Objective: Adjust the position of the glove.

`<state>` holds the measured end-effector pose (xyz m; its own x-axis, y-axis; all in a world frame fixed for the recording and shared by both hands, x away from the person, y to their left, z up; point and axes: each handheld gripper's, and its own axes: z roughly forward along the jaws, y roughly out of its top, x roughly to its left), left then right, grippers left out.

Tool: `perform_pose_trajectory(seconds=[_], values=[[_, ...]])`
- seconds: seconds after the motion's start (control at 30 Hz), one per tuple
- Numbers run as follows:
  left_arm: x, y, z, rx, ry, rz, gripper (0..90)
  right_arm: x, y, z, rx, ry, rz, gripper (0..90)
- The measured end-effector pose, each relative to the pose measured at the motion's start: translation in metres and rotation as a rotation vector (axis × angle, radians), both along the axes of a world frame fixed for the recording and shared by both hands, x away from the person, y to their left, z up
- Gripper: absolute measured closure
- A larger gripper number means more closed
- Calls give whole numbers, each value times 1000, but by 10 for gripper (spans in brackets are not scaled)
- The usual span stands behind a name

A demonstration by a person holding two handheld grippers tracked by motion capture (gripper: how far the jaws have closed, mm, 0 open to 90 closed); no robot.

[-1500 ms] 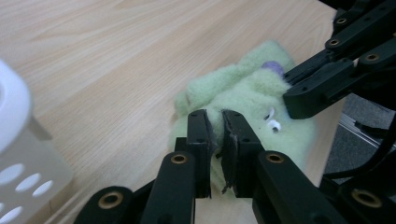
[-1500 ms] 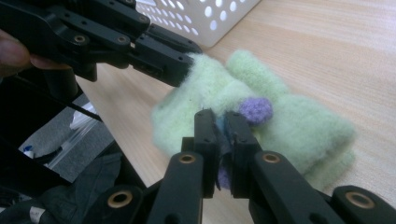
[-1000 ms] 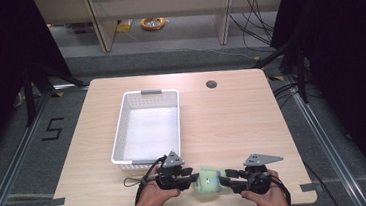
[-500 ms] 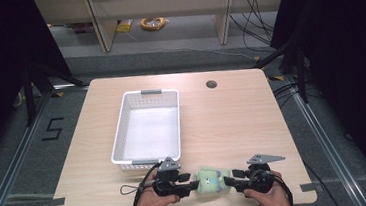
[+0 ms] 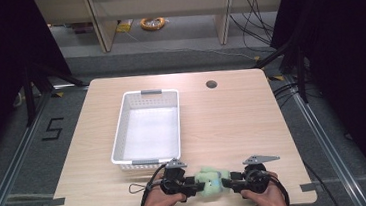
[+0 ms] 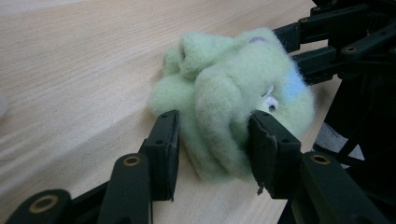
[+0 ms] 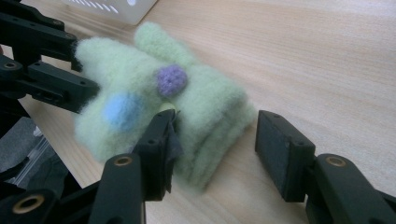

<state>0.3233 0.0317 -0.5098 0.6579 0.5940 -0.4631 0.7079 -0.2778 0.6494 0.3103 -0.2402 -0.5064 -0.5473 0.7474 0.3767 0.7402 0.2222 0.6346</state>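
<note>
A pale wooden worktop is standing in a dim room, with a white basket sitting left of its middle. Near the front edge, a fuzzy green toy is lying on the wood between the two grippers. The left gripper is closing in from the toy's left, its jaws apart with the toy's end sitting between them, one pad pressing into the fluff. The right gripper is facing it from the right, jaws apart after just closing slightly, one touching the toy beside its purple dot, the other standing clear.
</note>
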Motion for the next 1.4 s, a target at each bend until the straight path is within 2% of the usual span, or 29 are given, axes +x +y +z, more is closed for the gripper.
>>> perform_pose_trajectory(seconds=[0.07, 0.1, 0.13, 0.17, 0.2, 0.23, 0.33, 0.4, 0.43, 0.47, 0.5, 0.53, 0.57, 0.6, 0.63, 0.67, 0.73, 0.77, 0.83, 0.87, 0.9, 1.0, 1.03, 1.07, 1.1, 1.13, 1.17, 1.4], values=[[-1, -1, 1, 16, -14, -14, 546, 0, 1, -1, 4, 8, 0, 503], [-2, -3, 0, 12, -20, 7, 548, 0, 1, -1, 7, 14, -1, 503], [-1, -4, 0, 11, -11, 3, 549, -2, 2, 1, 12, 50, -27, 505], [0, -3, -1, 5, -2, -10, 551, -1, 3, -1, 34, 49, -20, 512], [0, -3, -2, 0, 3, -7, 552, 0, 0, -2, 12, 23, -6, 513], [0, -4, -2, 1, 1, -14, 559, 1, 1, -3, 31, 27, 1, 522], [1, -4, -2, -2, 9, -20, 562, 1, 1, -3, 32, 30, 3, 531], [1, -4, -4, -8, 14, -10, 572, 2, 1, -4, 40, 37, 9, 557], [1, -4, -4, -2, 21, -4, 586, 4, 0, -6, 66, 51, 19, 614], [1, -4, -4, -2, 21, -4, 608, 4, 0, -6, 66, 51, 19, 614], [1, -3, -4, -15, 19, -14, 639, 4, -1, -5, 83, 54, 29, 670], [1, -3, -4, -15, 19, -14, 664, 4, -1, -5, 83, 54, 29, 670], [1, -3, -4, -23, 14, -41, 687, 3, 1, -4, 83, 48, 33, 700], [1, -3, -4, -23, 14, -41, 700, 3, 1, -4, 83, 48, 33, 700], [1, -2, -3, -23, 14, -44, 700, 4, 1, -4, 74, 27, 50, 709], [0, -2, -3, -25, 7, -17, 724, 3, 0, -4, 75, 19, 48, 729], [0, -1, -2, -16, 11, -26, 738, 1, 1, -3, 99, 36, 43, 738], [1, 0, -3, -34, 17, -43, 744, 2, -1, -4, 94, 11, 56, 740], [1, 1, -1, -27, 16, -34, 749, 2, -1, -3, 93, 6, 57, 743], [2, 1, -1, -45, 18, -44, 755, 1, -1, -3, 96, 3, 58, 745], [2, 2, 1, -44, 18, -36, 761, 1, -1, -2, 102, -3, 58, 748], [3, 3, 3, -31, 12, -40, 767, -2, 0, 1, 129, 18, 49, 749], [4, 4, 4, -51, 14, -42, 767, -2, 0, 1, 129, 18, 49, 749], [4, 6, 6, -54, 10, -51, 769, -2, -1, 2, 125, -13, 61, 750], [4, 6, 6, -54, 10, -51, 769, -2, -1, 2, 125, -13, 61, 750], [4, 6, 7, -57, 3, -45, 769, -4, 0, 5, 135, 14, 45, 750], [4, 7, 8, -57, 2, -44, 769, -4, 0, 5, 126, -21, 61, 750], [3, 11, 13, -55, -10, -43, 769, -6, 2, 8, 152, -37, 62, 750]])
